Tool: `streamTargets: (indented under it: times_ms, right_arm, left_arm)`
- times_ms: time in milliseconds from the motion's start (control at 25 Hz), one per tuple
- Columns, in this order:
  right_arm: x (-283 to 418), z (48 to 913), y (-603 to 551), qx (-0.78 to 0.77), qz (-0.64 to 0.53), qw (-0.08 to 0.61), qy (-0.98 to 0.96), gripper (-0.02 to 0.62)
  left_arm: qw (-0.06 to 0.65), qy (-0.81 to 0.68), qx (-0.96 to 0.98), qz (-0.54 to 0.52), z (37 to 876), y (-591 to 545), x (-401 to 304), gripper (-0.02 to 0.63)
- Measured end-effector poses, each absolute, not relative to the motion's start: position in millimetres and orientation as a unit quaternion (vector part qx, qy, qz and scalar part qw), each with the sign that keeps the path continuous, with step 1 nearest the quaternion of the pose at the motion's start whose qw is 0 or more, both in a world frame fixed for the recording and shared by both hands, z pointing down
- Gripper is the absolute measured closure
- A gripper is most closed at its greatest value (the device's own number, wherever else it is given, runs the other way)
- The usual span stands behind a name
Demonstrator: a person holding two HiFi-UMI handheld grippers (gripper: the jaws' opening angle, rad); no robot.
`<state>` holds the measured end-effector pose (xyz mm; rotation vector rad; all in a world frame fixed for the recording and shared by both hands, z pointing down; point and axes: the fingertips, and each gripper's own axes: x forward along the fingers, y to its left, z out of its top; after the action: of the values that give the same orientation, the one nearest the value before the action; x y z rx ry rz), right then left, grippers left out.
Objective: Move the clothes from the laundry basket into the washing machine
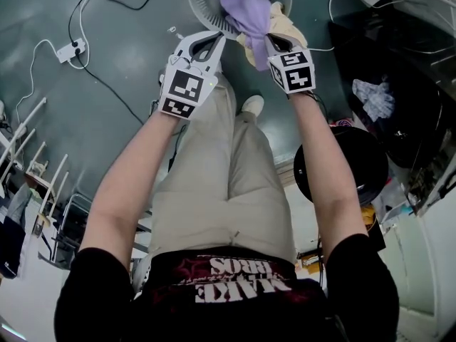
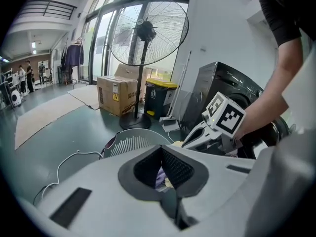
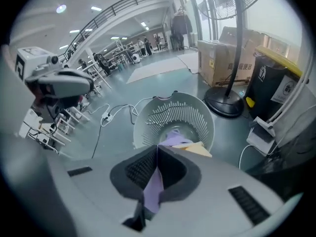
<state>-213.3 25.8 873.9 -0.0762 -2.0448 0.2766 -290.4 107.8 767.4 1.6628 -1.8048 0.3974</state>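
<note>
At the left, we hold the left gripper (image 1: 212, 41) with its jaws pressed together on nothing, its tips just beside the rim of the white laundry basket (image 1: 205, 9). The basket stands on the grey floor ahead of our feet. A purple garment (image 1: 246, 9) rises out of it, beside a cream garment (image 1: 288, 26) that lies across the near rim. The right gripper (image 1: 274, 43) is clamped on the purple garment, with cloth running between its pads. Further right stands the black washing machine (image 2: 212, 85), its round dark door (image 1: 342, 166) beside our right forearm.
</note>
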Motion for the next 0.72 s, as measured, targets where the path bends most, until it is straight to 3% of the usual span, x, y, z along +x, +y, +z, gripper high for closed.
streamTargets:
  times_ms: [720]
  right_arm:
    - [-275.0,717.6,8.3,-0.043,0.186,0.35,-0.917,0.584]
  left_arm:
    - [0.298,-0.708,0.627,0.127,711.4,121.2,-312.7,0.601]
